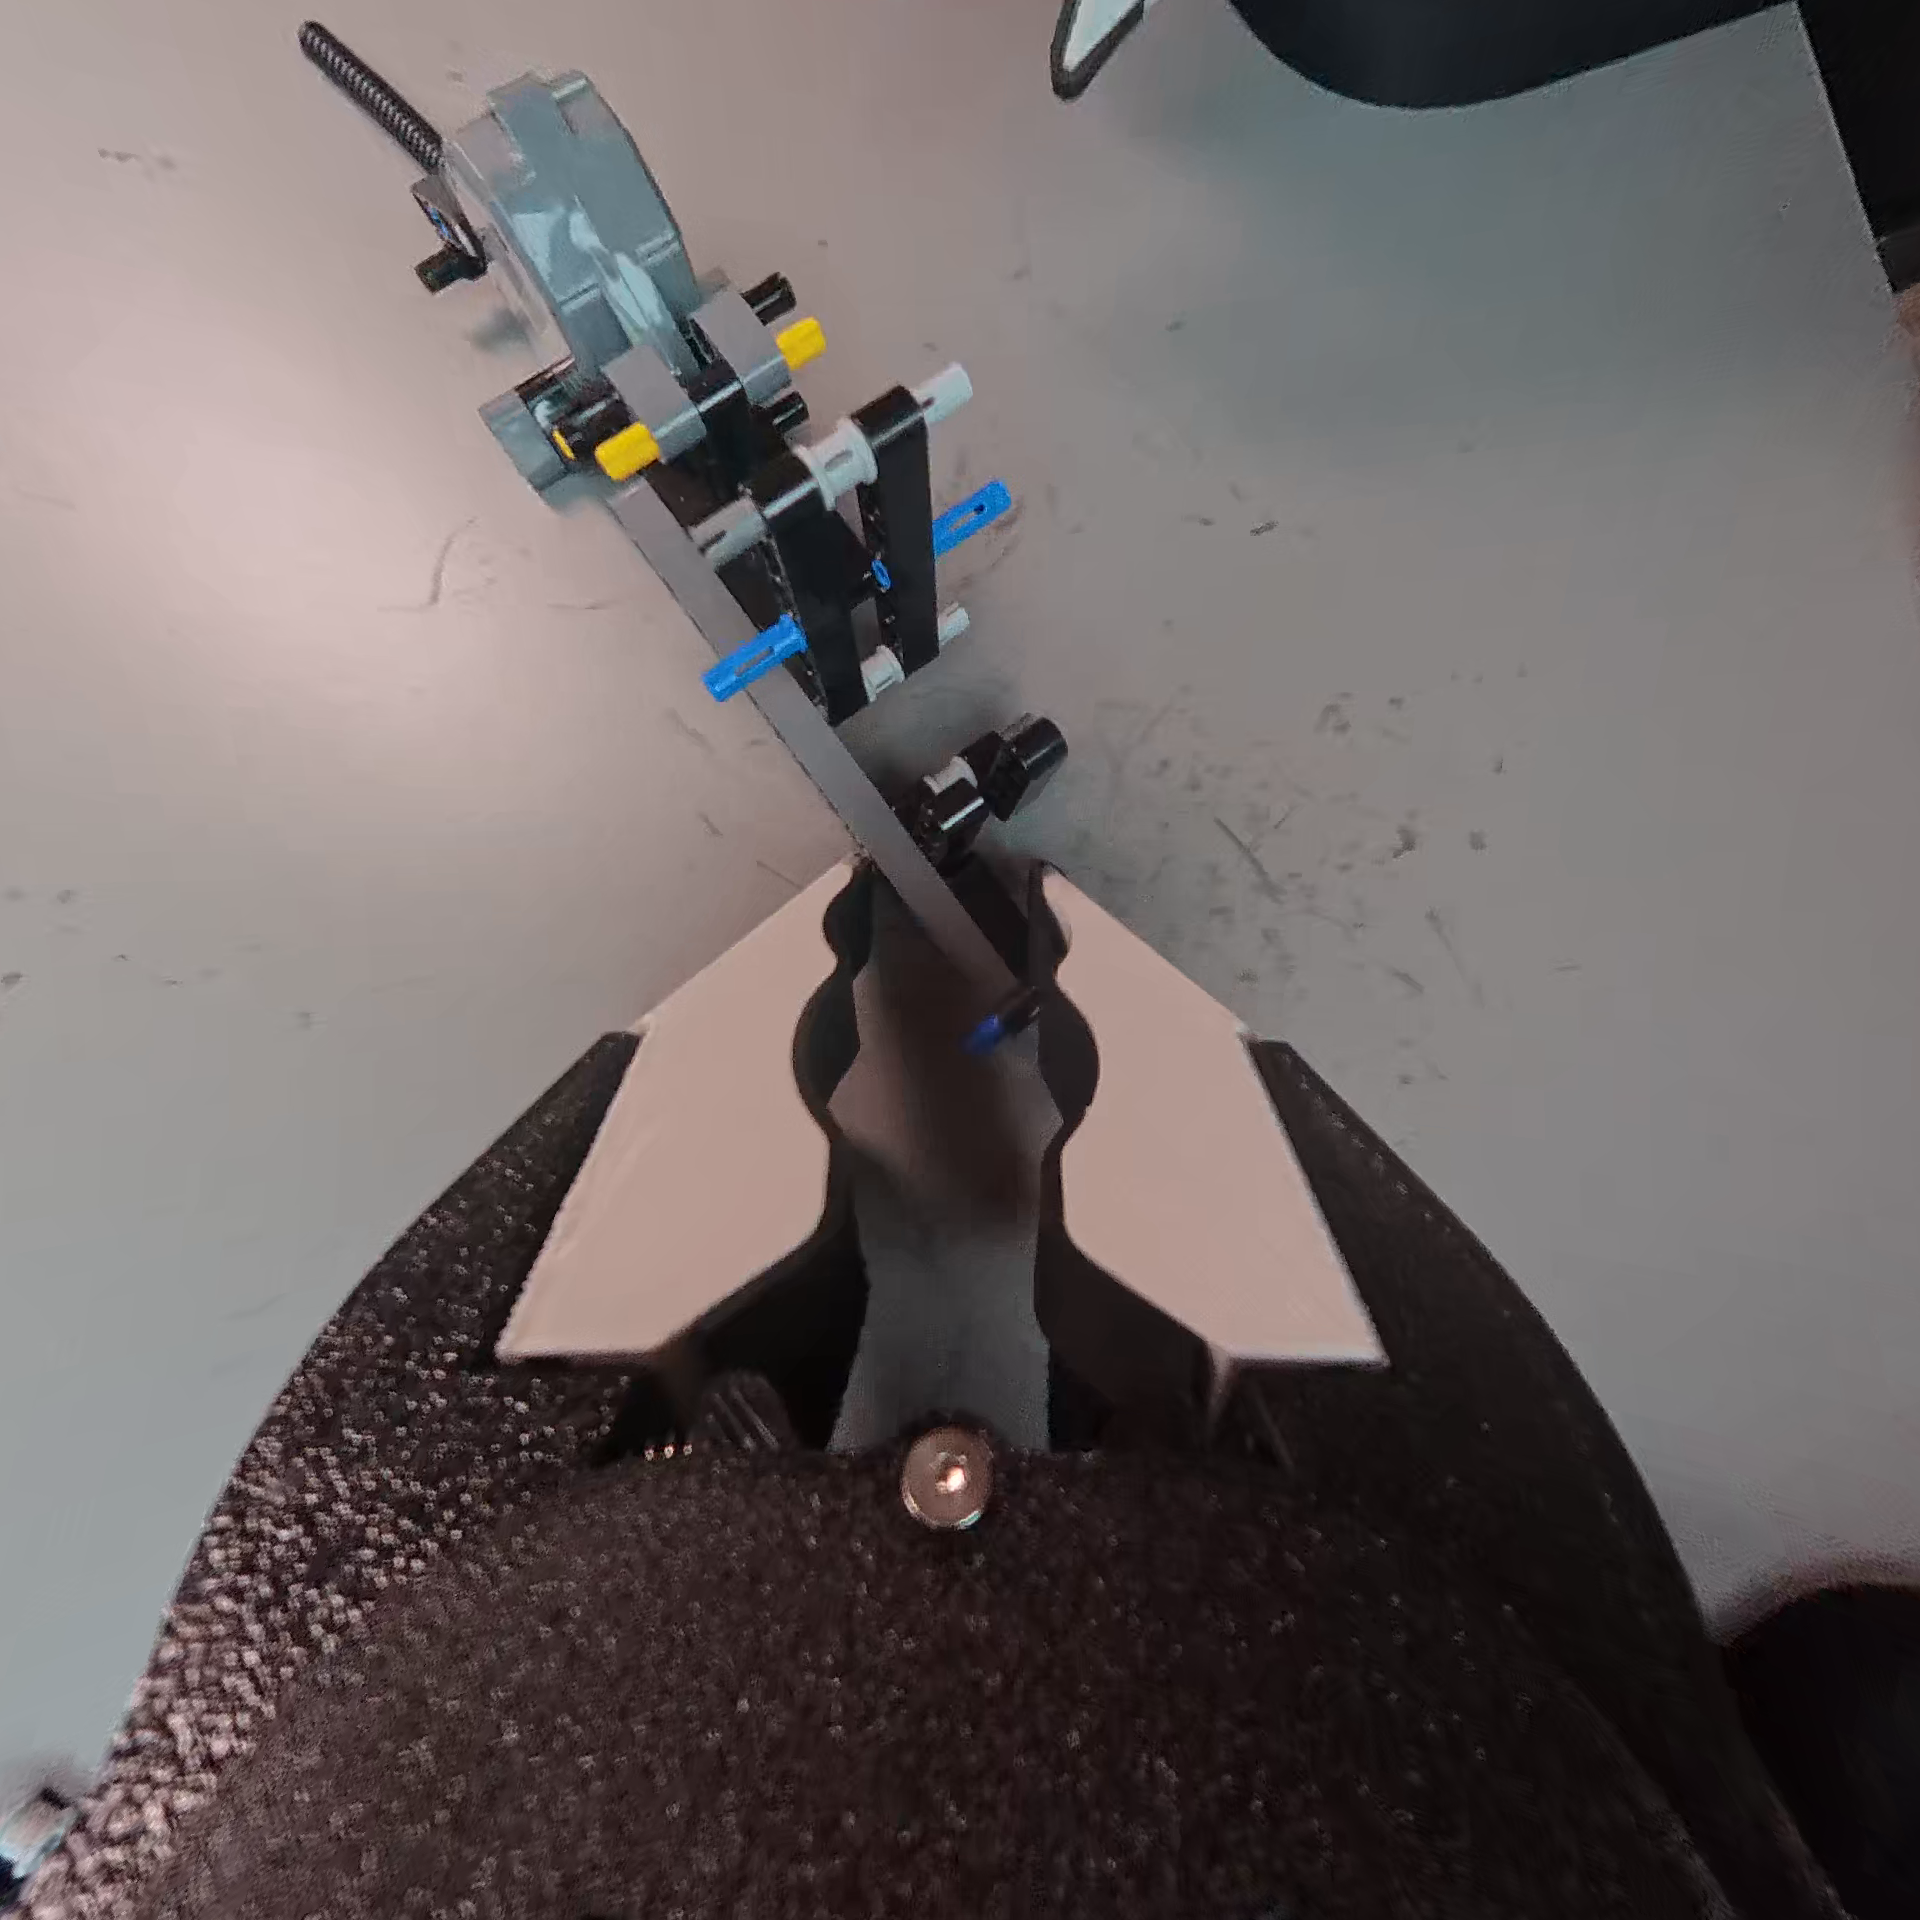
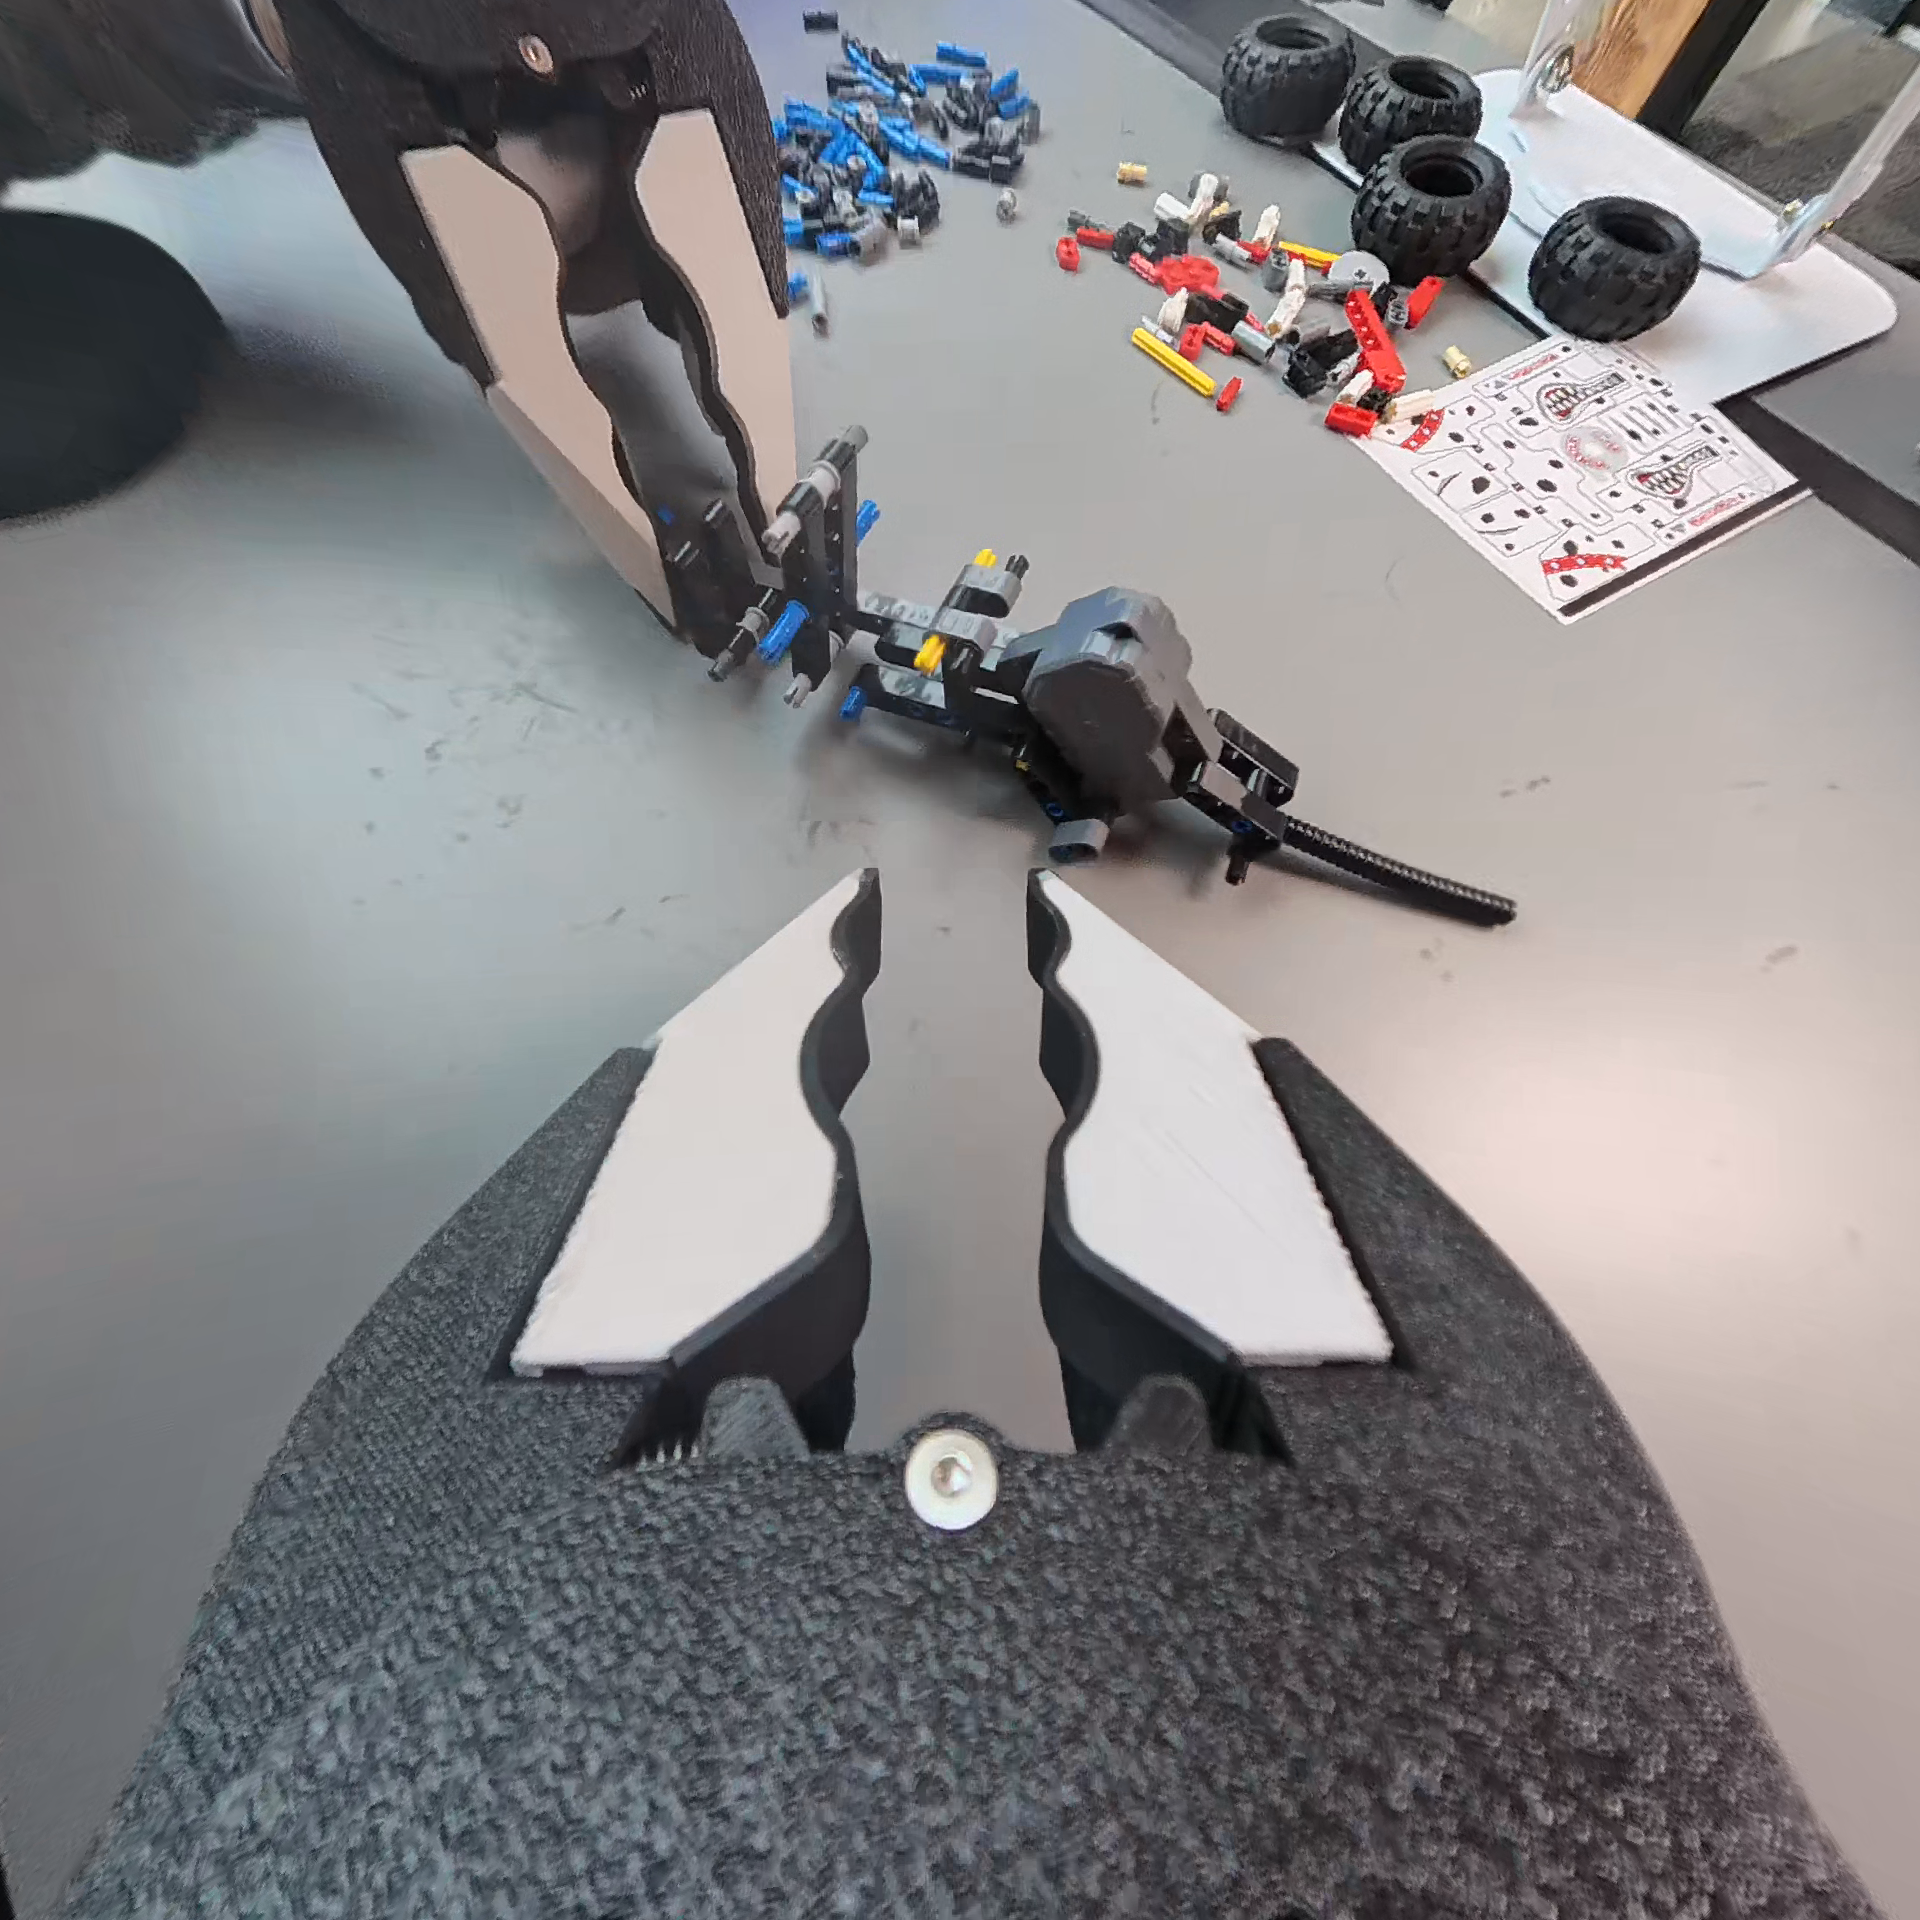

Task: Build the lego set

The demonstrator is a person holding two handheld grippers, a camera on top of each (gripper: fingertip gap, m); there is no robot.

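Observation:
A partly built lego assembly [image 1: 748, 488] of black and grey beams with blue, yellow and light grey pins, a dark grey motor block [image 2: 1101, 686] and a black ribbed hose [image 2: 1392, 868] lies on the grey table. My left gripper [image 1: 951, 883] is shut on the assembly's near end, gripping the long grey beam [image 1: 831, 769]. In the right wrist view the left gripper [image 2: 717, 613] comes down from the top left onto that end of the assembly [image 2: 935, 644]. My right gripper [image 2: 953, 883] is open and empty, just in front of the assembly.
A pile of blue and black pins [image 2: 894, 135] lies at the back. Red, white and yellow parts [image 2: 1268, 301] lie to the right, beside several black tyres [image 2: 1434, 197] and a sticker sheet [image 2: 1579, 468]. A dark object [image 1: 1455, 52] sits at the far table edge. My hands' fingertips stand some 15 cm from each other.

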